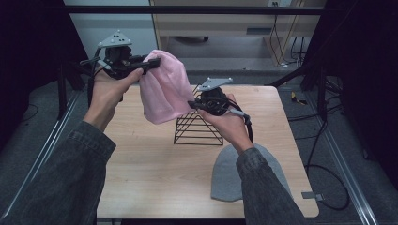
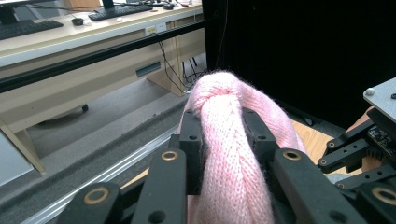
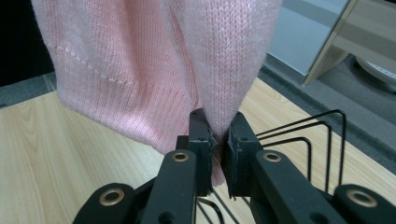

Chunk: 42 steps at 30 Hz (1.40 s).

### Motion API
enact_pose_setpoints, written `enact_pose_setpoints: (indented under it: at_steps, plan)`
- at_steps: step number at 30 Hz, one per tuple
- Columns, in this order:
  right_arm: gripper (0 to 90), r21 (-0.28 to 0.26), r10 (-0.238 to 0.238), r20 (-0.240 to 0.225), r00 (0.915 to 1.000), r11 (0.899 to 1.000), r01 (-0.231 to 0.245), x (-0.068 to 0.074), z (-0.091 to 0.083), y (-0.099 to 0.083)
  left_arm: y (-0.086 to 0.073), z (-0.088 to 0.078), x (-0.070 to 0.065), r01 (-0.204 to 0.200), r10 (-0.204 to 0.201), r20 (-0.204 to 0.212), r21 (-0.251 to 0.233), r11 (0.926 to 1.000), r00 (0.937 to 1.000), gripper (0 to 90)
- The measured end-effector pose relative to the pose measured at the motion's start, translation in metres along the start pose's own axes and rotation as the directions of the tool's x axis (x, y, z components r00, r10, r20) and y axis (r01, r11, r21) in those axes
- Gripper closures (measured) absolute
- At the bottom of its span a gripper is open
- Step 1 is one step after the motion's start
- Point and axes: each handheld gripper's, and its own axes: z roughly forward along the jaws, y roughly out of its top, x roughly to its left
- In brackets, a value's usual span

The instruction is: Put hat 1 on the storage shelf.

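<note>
High view: soft pink knitted beanie (image 1: pixel 162 89) hangs upper centre, pinched by my left gripper (image 1: pixel 149 63) and right gripper (image 1: pixel 193 105). Risk: knit snags the black wire pyramid rack (image 1: pixel 197 127) on the table (image 1: pixel 150 164); my thin right pinch may slip.

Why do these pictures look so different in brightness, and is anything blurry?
High view: dim overall, dark curtains at both sides, but the pink hat and the table stay readable. Left gripper view: bright desks on the left, near black on the right; the knit is sharp, the nearest jaw parts slightly soft. Right gripper view: evenly lit, knit crisp, background shelf blurred.
</note>
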Motion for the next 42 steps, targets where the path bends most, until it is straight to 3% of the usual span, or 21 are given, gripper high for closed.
enact_pose_setpoints:
  at_steps: [21, 35, 42]
  plan:
    - [82.9, -0.024, 0.023, 0.046, 0.9987, 0.999, -0.022, -0.026, -0.005, -0.015, 0.003, 0.034, -0.006, -0.016, 0.016, 0.02, -0.026, 0.9995, 0.9997, 72.8]
    - [83.7, -0.025, 0.06, 0.092, 0.9939, 0.998, -0.058, -0.041, -0.02, -0.04, 0.002, 0.058, -0.024, -0.057, 0.058, 0.043, -0.016, 0.9982, 0.9974, 72.2]
    - [83.6, -0.052, 0.076, 0.112, 0.9908, 0.996, -0.07, -0.044, -0.023, -0.043, 0.005, 0.066, -0.021, -0.067, 0.068, 0.041, -0.02, 0.9975, 0.9968, 72.0]
